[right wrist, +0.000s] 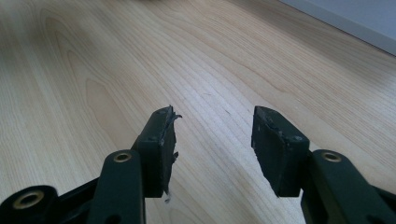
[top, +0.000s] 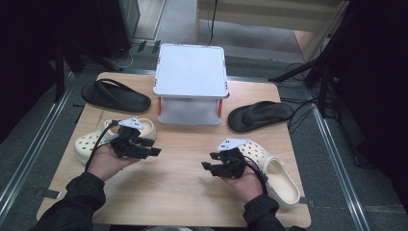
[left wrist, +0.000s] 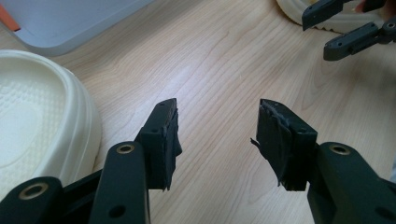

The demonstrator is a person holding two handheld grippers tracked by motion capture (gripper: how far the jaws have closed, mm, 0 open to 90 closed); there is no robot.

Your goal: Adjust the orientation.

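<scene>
My left gripper hovers open over the wooden table, its jaws pointing right toward the table's middle, nothing between them. Just behind it lies a cream clog, whose side shows close by in the left gripper view. My right gripper is open too, jaws pointing left, with bare wood between them. A second cream clog lies right beside that hand. The right gripper's jaws appear far off in the left gripper view.
A white two-tier shelf with orange posts stands at the back middle of the table. One black flip-flop lies at the back left, another to the right of the shelf. Bare wood separates the two grippers.
</scene>
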